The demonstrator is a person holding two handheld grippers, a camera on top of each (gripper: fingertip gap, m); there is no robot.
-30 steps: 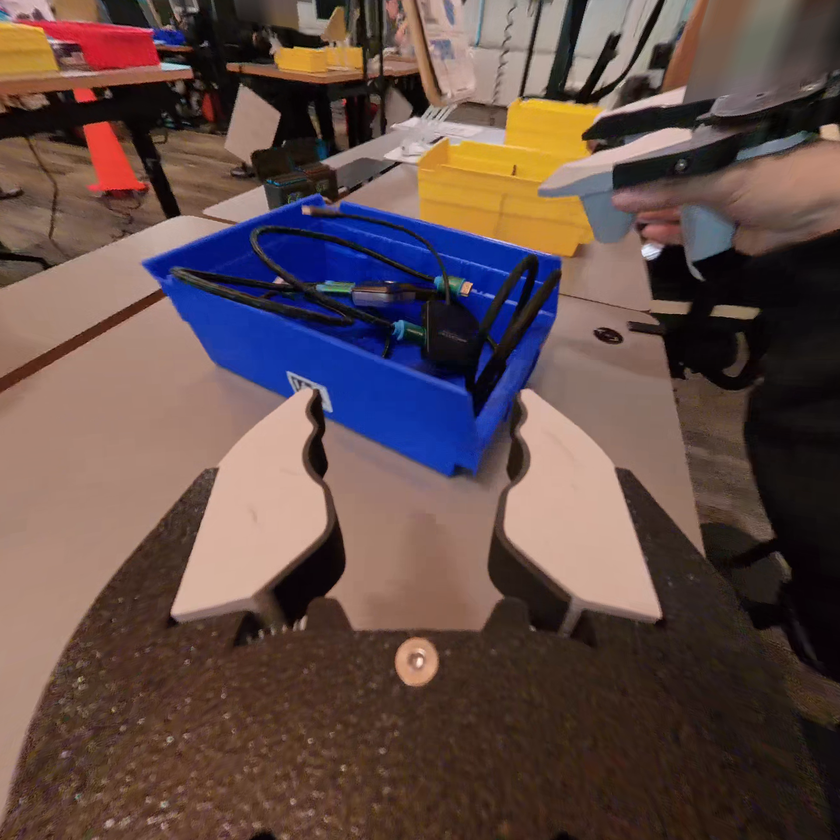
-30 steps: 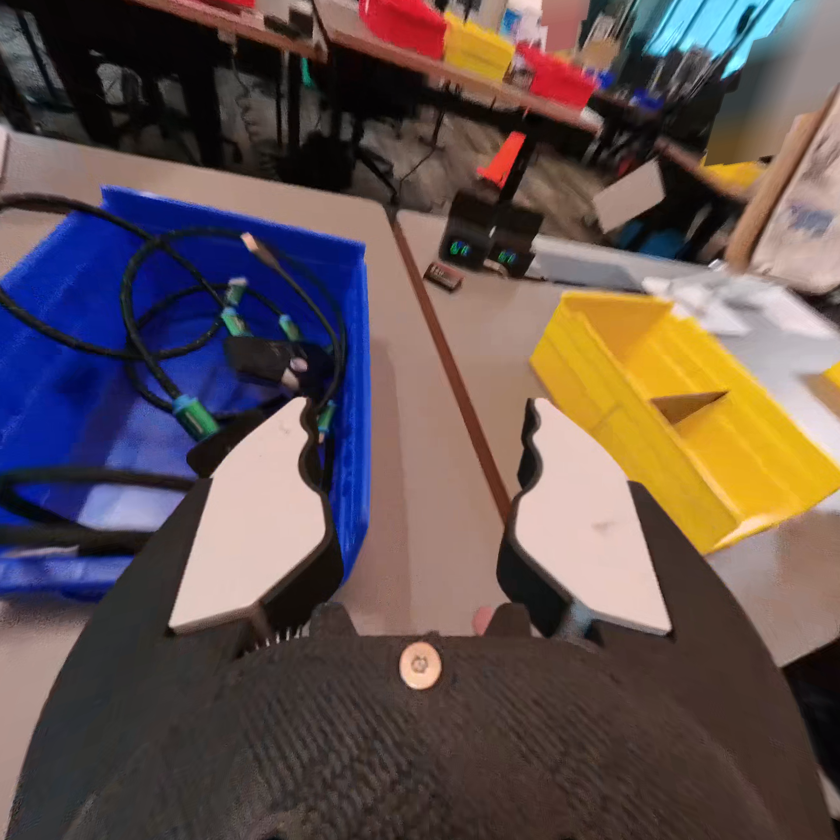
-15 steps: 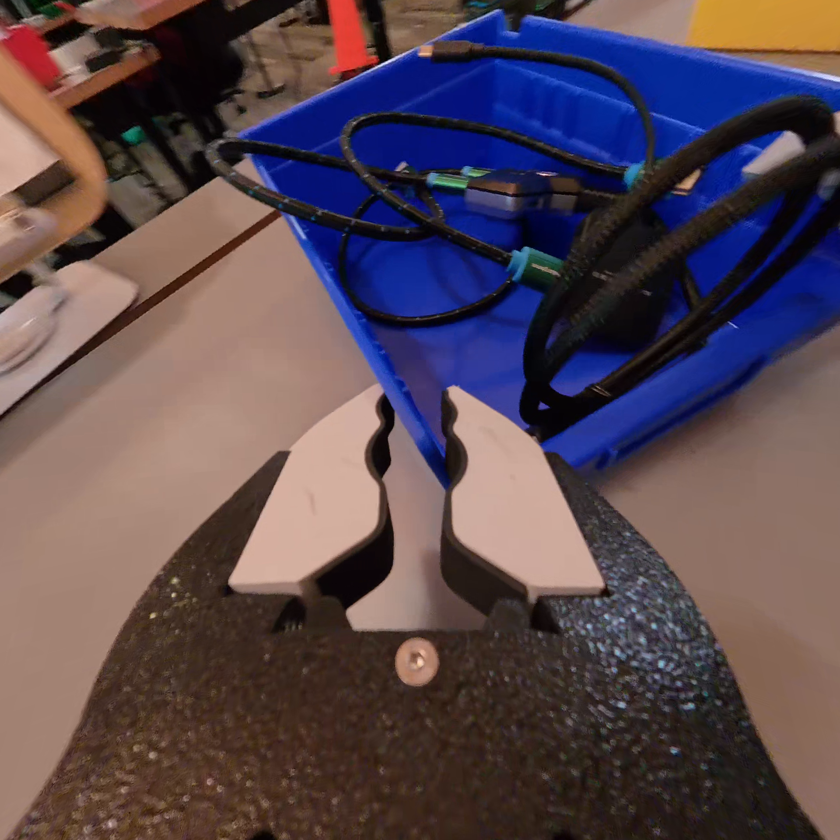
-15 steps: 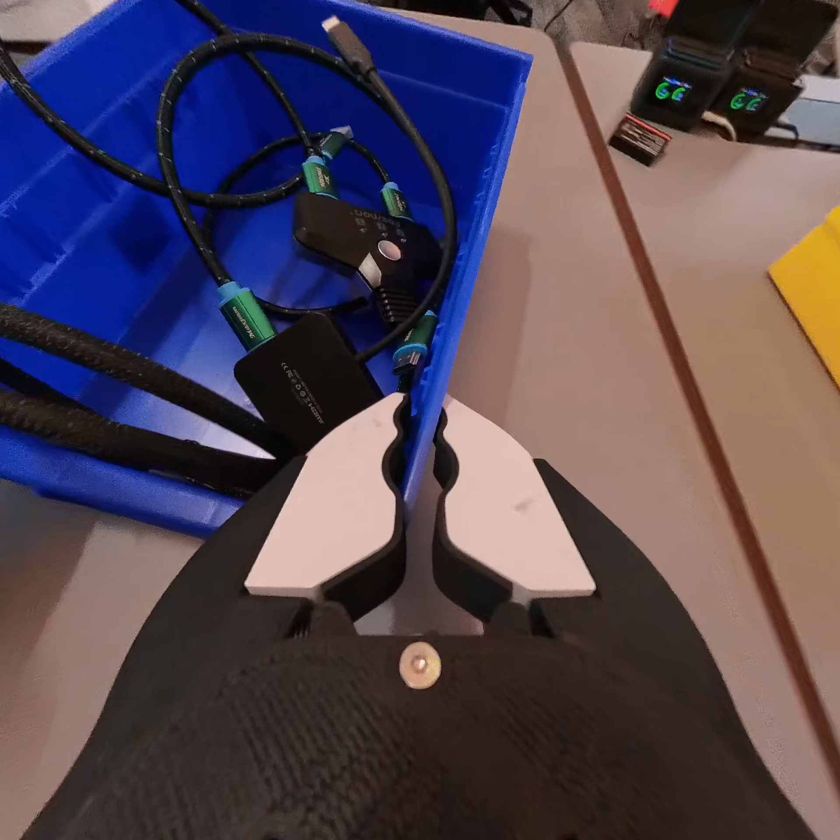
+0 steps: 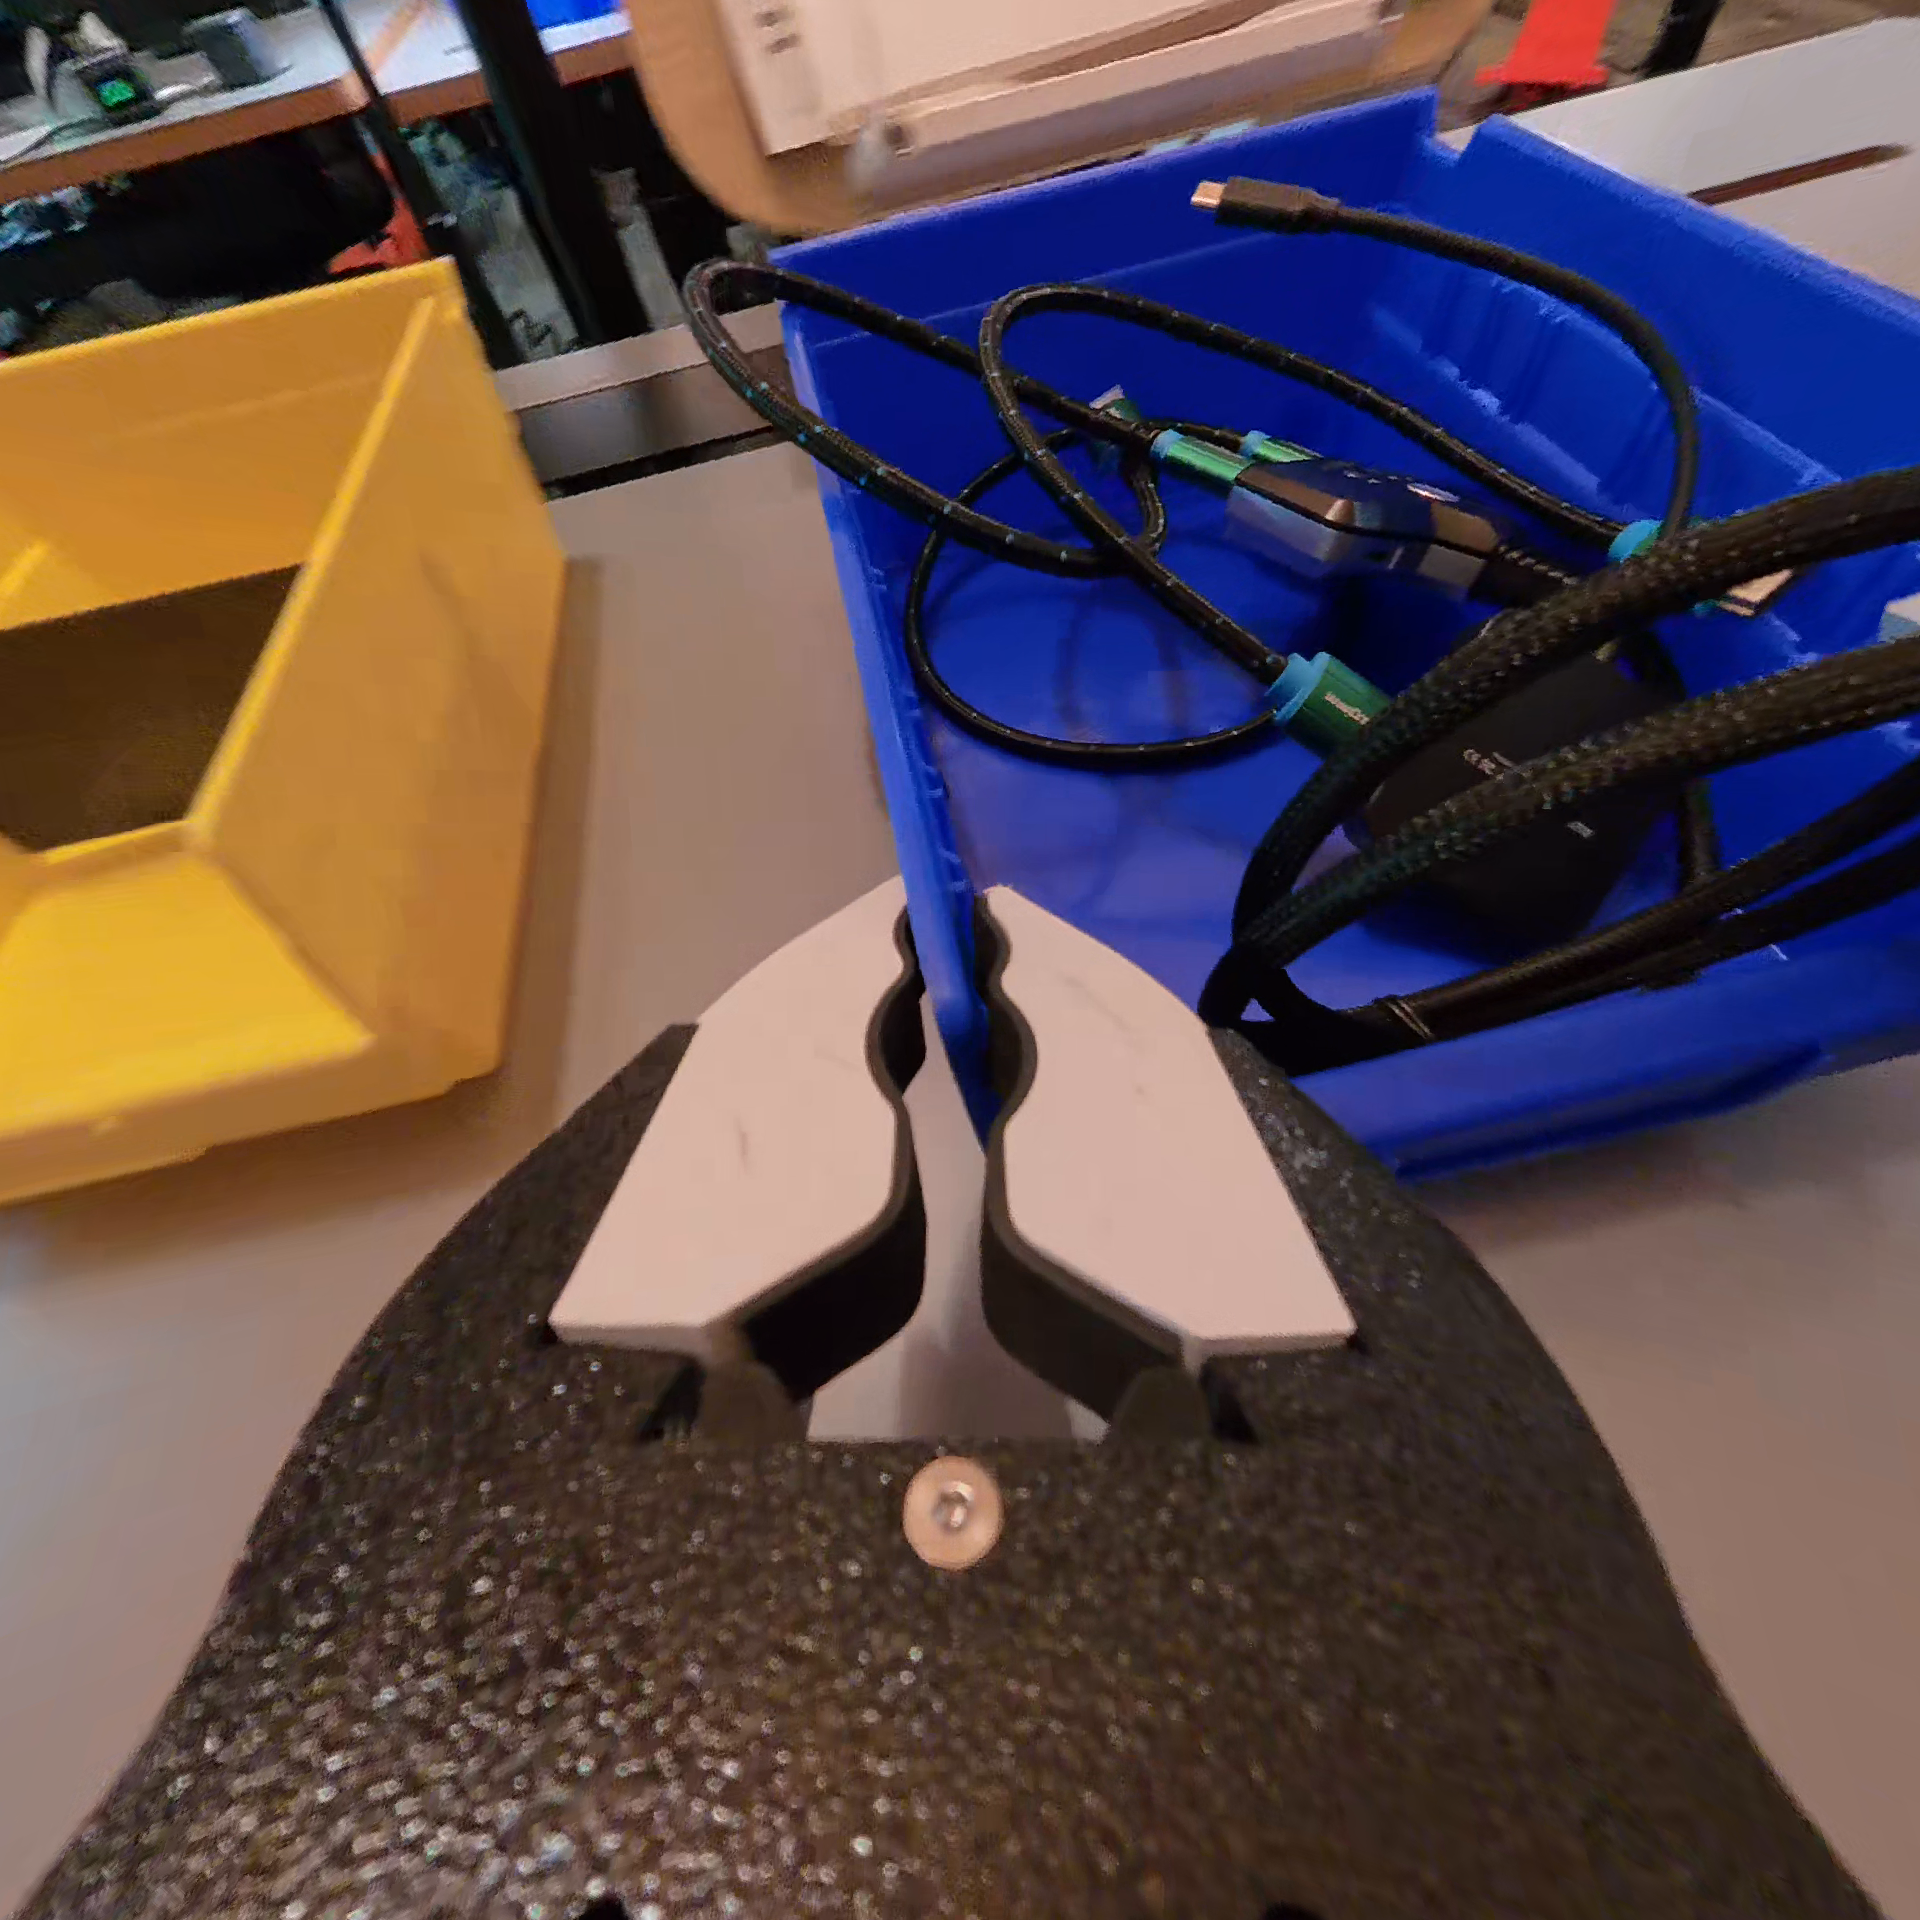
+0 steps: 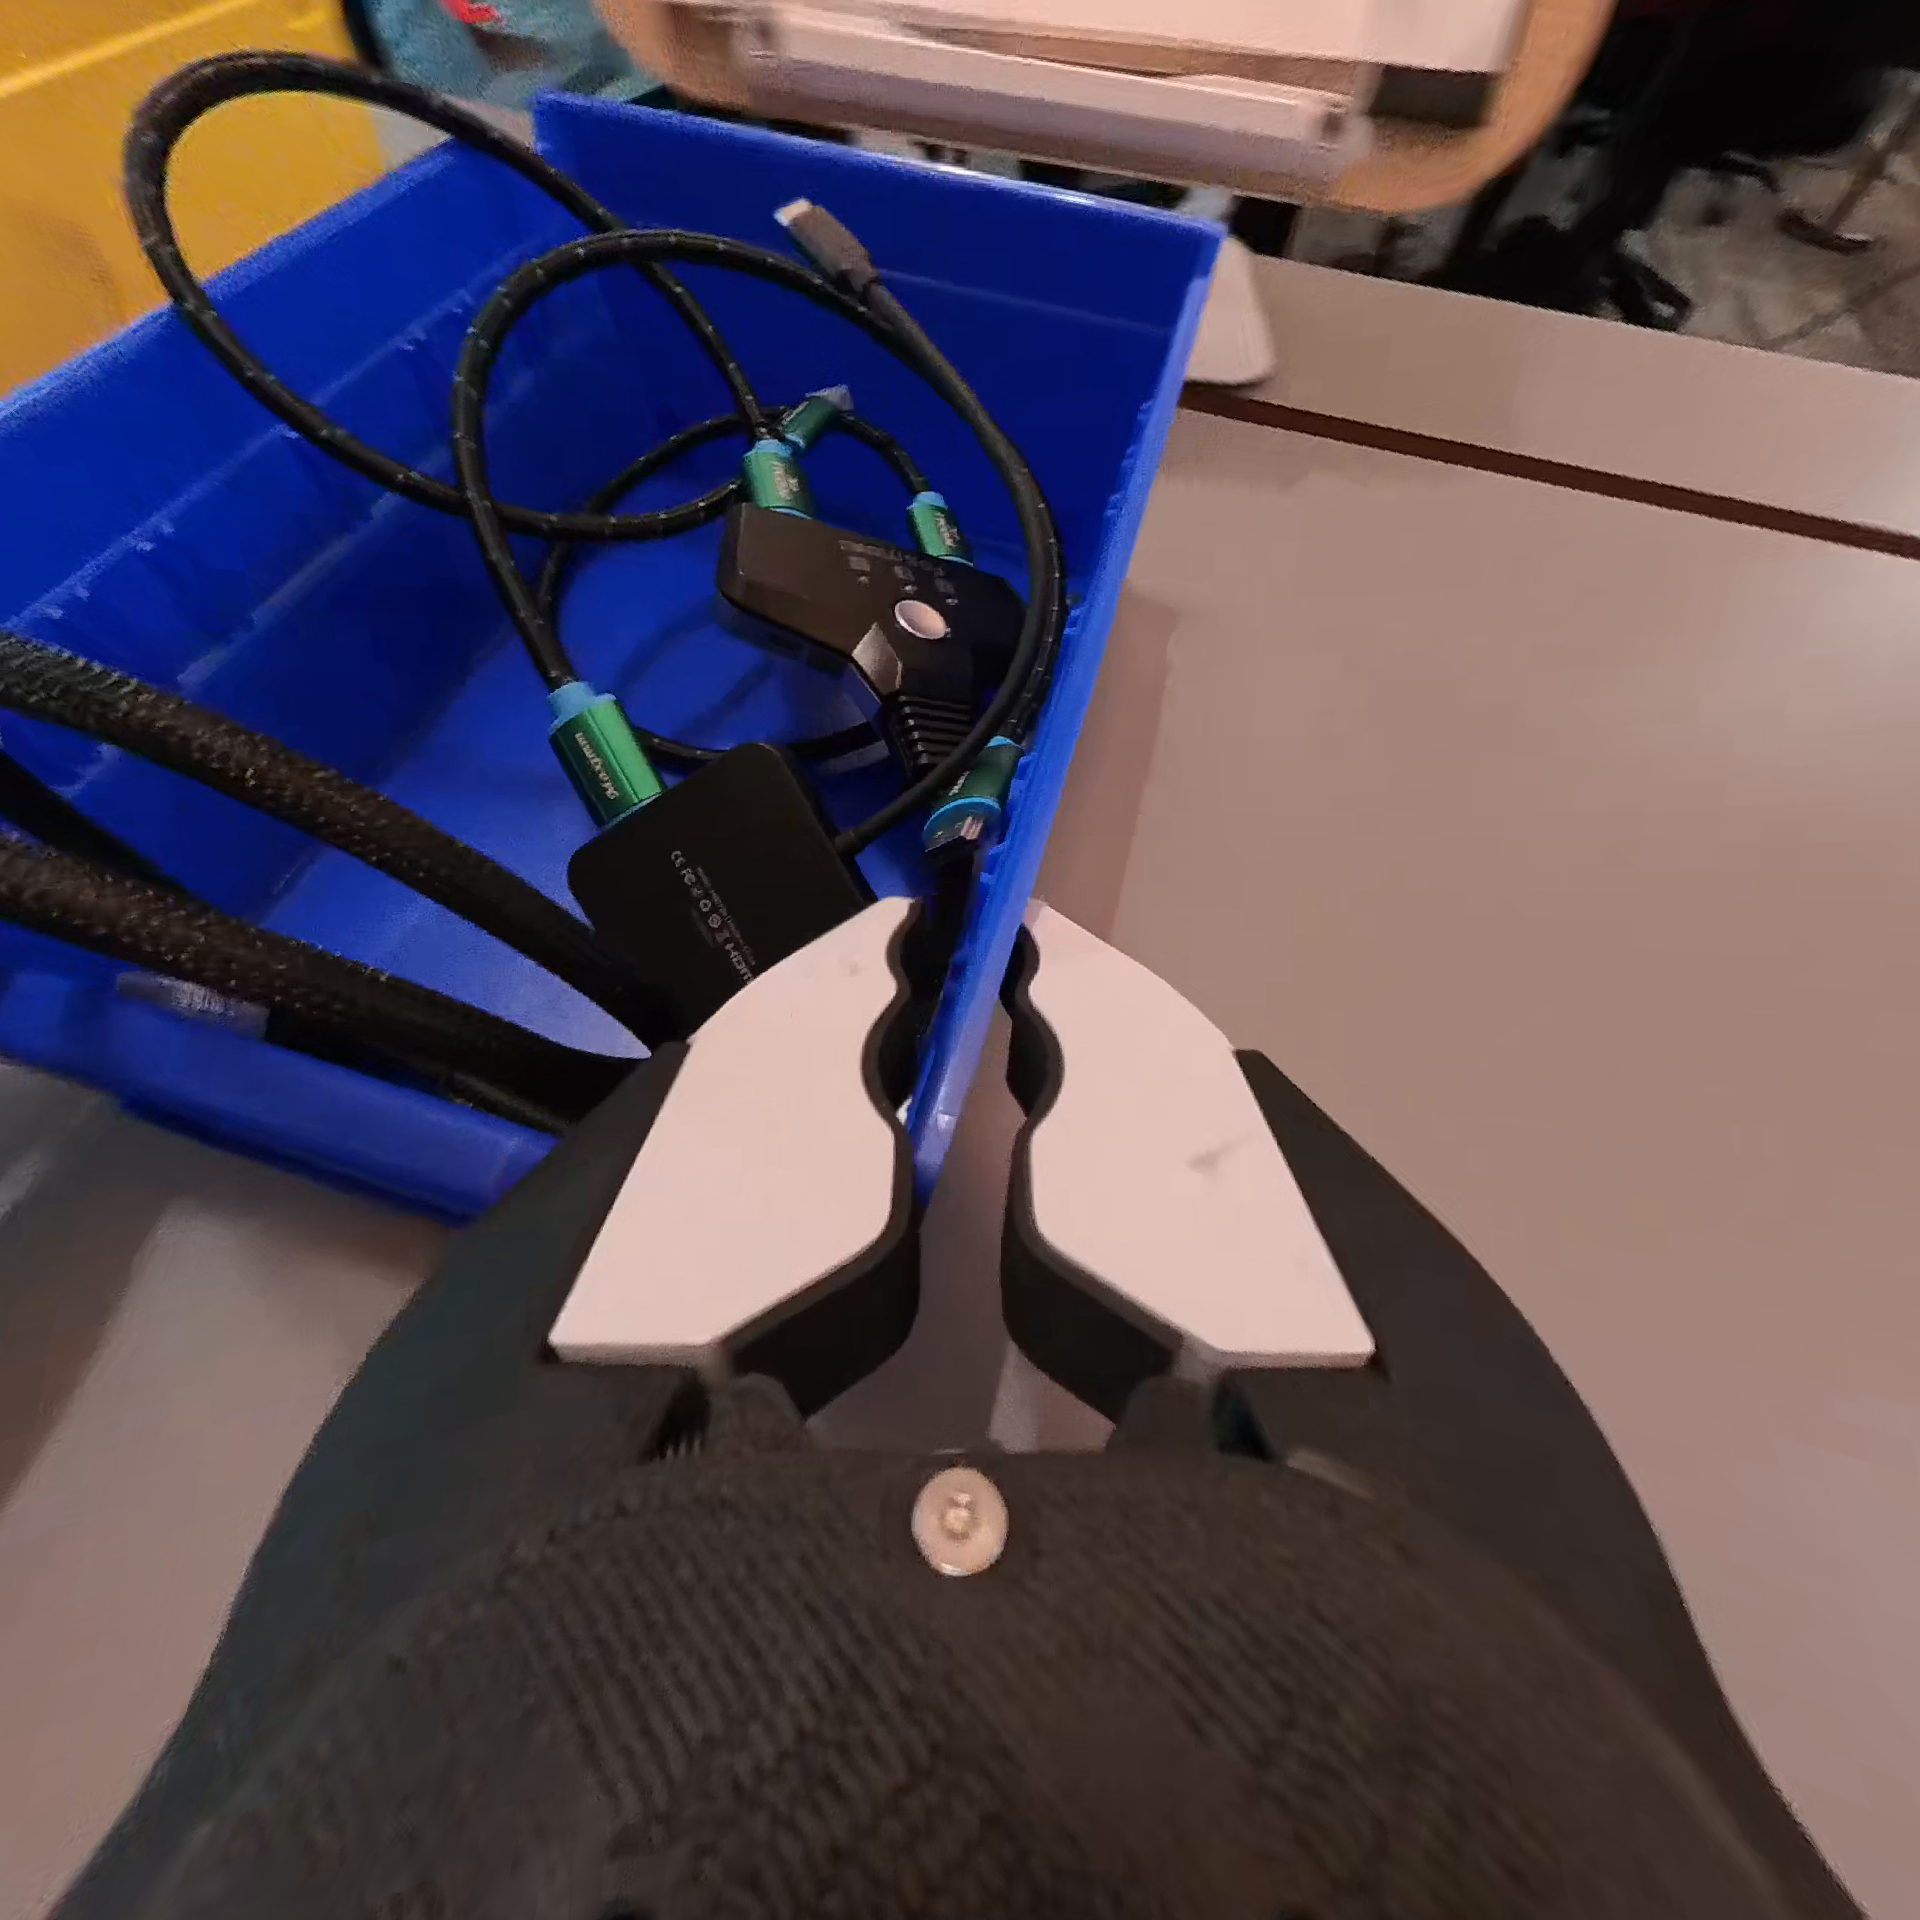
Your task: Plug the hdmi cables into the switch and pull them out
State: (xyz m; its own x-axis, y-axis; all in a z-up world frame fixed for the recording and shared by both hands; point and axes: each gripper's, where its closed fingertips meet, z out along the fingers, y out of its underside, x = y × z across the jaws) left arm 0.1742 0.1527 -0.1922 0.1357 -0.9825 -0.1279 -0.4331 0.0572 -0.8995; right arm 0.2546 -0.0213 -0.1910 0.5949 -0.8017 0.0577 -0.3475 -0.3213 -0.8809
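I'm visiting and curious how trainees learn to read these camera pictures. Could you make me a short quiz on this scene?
1. True or false: each gripper is clamped on a wall of the blue bin.
2. What colour is the bin beside it? A red, B yellow, C green.
3. The cables lie ____ the blue bin.

Key: 1 true: left gripper and right gripper each pinch a side wall. 2 B, the yellow bin. 3 inside.

The right gripper's [image 6: 961,940] left finger [image 6: 769,1122] covers the near corner of a flat black box [image 6: 717,862]. Thick braided cables [image 5: 1579,748] run off the left wrist view's right edge. The yellow bin [image 5: 312,727] is cut by the left edge. The wooden-framed board [image 6: 1091,83] is blurred.
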